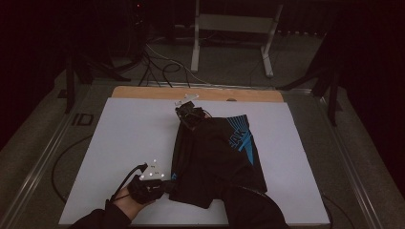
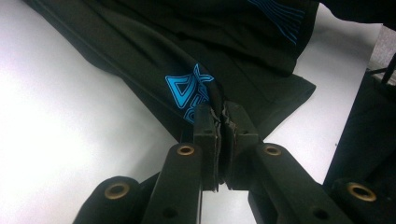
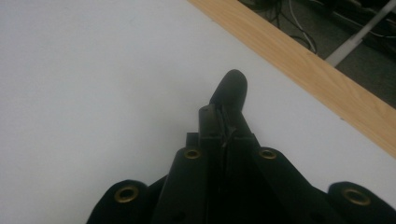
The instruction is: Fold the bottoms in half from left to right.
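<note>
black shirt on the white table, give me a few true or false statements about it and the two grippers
1. The left gripper has its fingers shut on the black shirt. True.
2. The shirt has red print. False: the print is blue.
3. The right gripper is at the far end of the shirt, near the wooden edge of the table. True.
4. The shirt hangs clear of the white table. False: most of it lies on the table.
5. The right gripper stands wide open. False: its fingers are shut, with a bit of black cloth between them.
</note>
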